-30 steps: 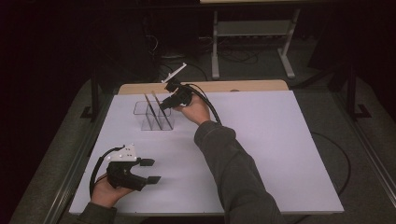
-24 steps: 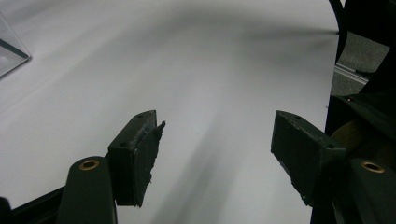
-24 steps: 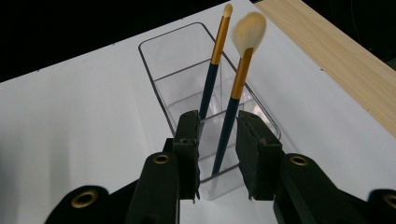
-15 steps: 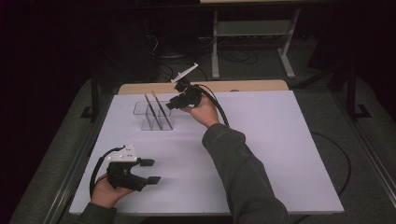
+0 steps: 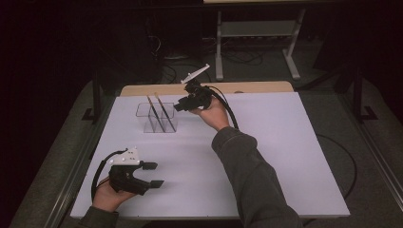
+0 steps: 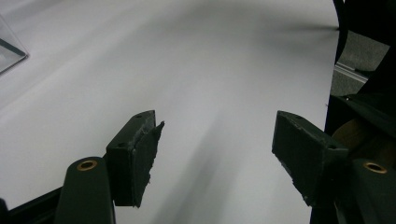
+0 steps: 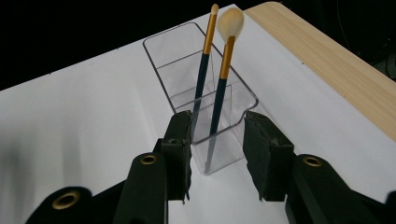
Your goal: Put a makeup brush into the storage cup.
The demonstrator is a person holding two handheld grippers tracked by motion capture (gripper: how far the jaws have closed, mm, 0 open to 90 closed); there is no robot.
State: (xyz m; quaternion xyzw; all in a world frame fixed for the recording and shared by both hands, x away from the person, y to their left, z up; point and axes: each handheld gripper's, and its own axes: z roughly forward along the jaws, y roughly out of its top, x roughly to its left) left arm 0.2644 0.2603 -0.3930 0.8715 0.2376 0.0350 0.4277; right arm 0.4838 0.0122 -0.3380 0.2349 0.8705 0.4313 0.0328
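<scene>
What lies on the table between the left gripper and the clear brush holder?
Nothing: in the high view, bare white table separates the left gripper from the brush holder.

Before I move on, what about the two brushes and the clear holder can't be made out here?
- Brush lower ends: right gripper view, blurred behind the clear holder wall; which compartment holds them is uncertain.
- Holder's near base: same view, hidden behind the right gripper fingers.
- Brush heads: high view, too small to tell apart.
- Holder in the left gripper view: cut off by the left edge.
</scene>
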